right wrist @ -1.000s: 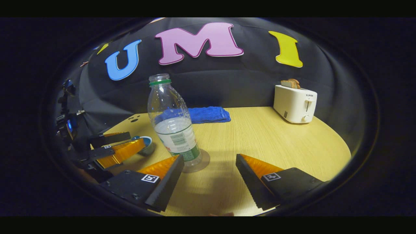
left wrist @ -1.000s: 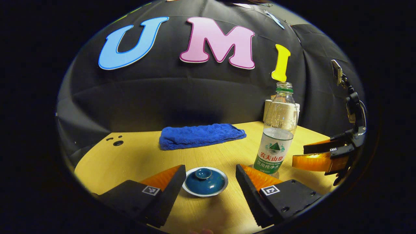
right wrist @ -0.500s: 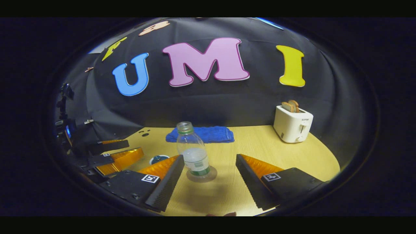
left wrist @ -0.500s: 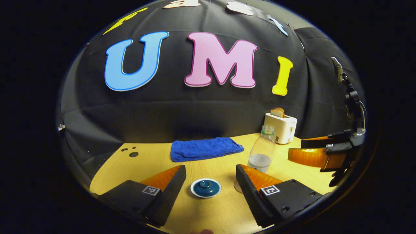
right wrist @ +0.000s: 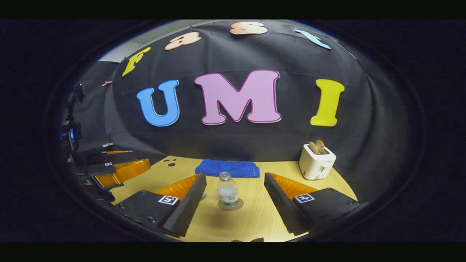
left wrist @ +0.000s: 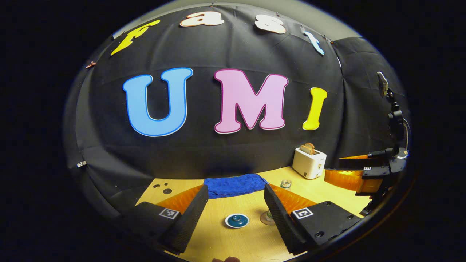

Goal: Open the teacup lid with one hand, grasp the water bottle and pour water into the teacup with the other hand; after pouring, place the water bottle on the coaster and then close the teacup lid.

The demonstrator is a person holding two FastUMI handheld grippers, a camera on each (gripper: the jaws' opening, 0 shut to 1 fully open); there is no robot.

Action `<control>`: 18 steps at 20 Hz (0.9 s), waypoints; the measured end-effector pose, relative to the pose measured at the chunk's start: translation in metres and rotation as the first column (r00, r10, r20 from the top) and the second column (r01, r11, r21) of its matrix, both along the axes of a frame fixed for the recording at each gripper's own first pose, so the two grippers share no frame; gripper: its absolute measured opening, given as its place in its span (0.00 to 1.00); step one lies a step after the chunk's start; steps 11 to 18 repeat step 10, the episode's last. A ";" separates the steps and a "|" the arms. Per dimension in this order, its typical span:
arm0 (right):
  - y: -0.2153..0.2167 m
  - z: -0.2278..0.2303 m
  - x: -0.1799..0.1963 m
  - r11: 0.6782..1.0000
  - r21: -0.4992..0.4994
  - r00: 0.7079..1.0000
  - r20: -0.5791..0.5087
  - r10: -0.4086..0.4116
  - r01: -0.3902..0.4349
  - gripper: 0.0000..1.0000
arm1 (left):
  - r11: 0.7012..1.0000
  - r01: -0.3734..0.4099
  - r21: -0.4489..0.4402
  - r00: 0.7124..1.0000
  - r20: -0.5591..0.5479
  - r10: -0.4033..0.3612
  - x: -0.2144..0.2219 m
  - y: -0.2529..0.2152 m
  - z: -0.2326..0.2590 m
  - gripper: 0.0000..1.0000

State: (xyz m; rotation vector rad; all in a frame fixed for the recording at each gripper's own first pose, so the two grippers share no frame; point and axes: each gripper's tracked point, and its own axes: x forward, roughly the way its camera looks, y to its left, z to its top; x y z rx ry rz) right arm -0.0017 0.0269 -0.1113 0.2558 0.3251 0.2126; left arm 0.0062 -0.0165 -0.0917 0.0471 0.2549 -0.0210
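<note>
A blue teacup with its lid on sits on the wooden table, far below between the fingers of my left gripper, which is open and holds nothing. The clear, capless water bottle, partly filled, stands upright on a round coaster. It is well ahead of my right gripper, also open with nothing in it. In the left gripper view the bottle is half hidden behind my finger, and the right gripper hangs at the right. The left gripper is at the left of the right gripper view.
A folded blue towel lies at the back of the table, near the booth's wall. A white toaster with toast in it stands at the back right. Small holes mark the table's far left.
Both grippers have drawn back and up from the table, so the cup and bottle look much smaller and farther. Lid, bottle and coaster have stayed in place.
</note>
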 end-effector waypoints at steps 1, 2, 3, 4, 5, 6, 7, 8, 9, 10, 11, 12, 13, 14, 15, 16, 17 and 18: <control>-0.001 0.010 -0.001 1.000 -0.002 1.000 0.013 0.003 -0.003 0.99 | 1.000 -0.006 -0.004 1.000 0.000 0.006 -0.005 -0.001 0.004 0.97; -0.004 0.019 -0.004 1.000 -0.009 1.000 0.023 0.005 -0.005 0.99 | 1.000 -0.014 -0.006 1.000 -0.007 0.014 -0.010 -0.001 0.006 0.97; -0.005 0.028 -0.005 1.000 -0.012 0.999 0.036 0.010 -0.010 0.99 | 1.000 -0.022 -0.002 1.000 -0.003 0.022 -0.015 -0.001 0.012 0.97; -0.007 0.038 -0.010 1.000 -0.010 0.999 0.050 0.018 -0.018 0.99 | 1.000 -0.029 0.002 1.000 0.006 0.029 -0.020 -0.001 0.018 0.97; -0.008 0.047 -0.014 1.000 -0.008 0.998 0.063 0.024 -0.023 0.99 | 1.000 -0.030 0.009 0.999 0.020 0.030 -0.025 -0.002 0.027 0.97; -0.010 0.054 -0.017 1.000 -0.010 0.997 0.076 0.025 -0.024 0.99 | 0.999 -0.031 0.015 0.999 0.033 0.031 -0.029 -0.003 0.034 0.97; -0.013 0.058 -0.021 1.000 -0.014 0.996 0.083 0.024 -0.023 0.99 | 0.999 -0.035 0.020 0.999 0.039 0.035 -0.033 -0.003 0.037 0.97; -0.015 0.062 -0.024 1.000 -0.013 0.996 0.091 0.025 -0.023 0.98 | 0.999 -0.038 0.019 0.998 0.043 0.038 -0.036 -0.004 0.040 0.97; -0.017 0.068 -0.027 1.000 -0.012 0.995 0.101 0.023 -0.022 0.99 | 0.999 -0.042 0.014 0.998 0.044 0.041 -0.040 -0.006 0.043 0.97; -0.019 0.073 -0.029 1.000 -0.006 0.993 0.113 0.021 -0.020 0.99 | 0.999 -0.046 0.012 0.998 0.049 0.045 -0.043 -0.006 0.046 0.97; -0.019 0.073 -0.029 1.000 -0.006 0.993 0.113 0.021 -0.020 0.99 | 0.999 -0.046 0.012 0.998 0.049 0.045 -0.043 -0.006 0.046 0.97; -0.019 0.073 -0.029 1.000 -0.006 0.993 0.113 0.021 -0.020 0.99 | 0.999 -0.046 0.012 0.998 0.049 0.045 -0.043 -0.006 0.046 0.97; -0.019 0.073 -0.029 1.000 -0.006 0.993 0.113 0.021 -0.020 0.99 | 0.999 -0.046 0.012 0.998 0.049 0.045 -0.043 -0.006 0.046 0.97; -0.019 0.073 -0.029 1.000 -0.006 0.993 0.113 0.021 -0.020 0.99 | 0.999 -0.046 0.012 0.998 0.049 0.045 -0.043 -0.006 0.046 0.97; -0.019 0.073 -0.029 1.000 -0.006 0.993 0.113 0.021 -0.020 0.99 | 0.999 -0.046 0.012 0.998 0.049 0.045 -0.043 -0.006 0.046 0.97; -0.019 0.073 -0.029 1.000 -0.006 0.993 0.113 0.021 -0.020 0.99 | 0.999 -0.046 0.012 0.998 0.049 0.045 -0.043 -0.006 0.046 0.97; -0.019 0.073 -0.029 1.000 -0.006 0.993 0.113 0.021 -0.020 0.99 | 0.999 -0.046 0.012 0.998 0.049 0.045 -0.043 -0.006 0.046 0.97; -0.019 0.073 -0.029 1.000 -0.006 0.993 0.113 0.021 -0.020 0.99 | 0.999 -0.046 0.012 0.998 0.049 0.045 -0.043 -0.006 0.046 0.97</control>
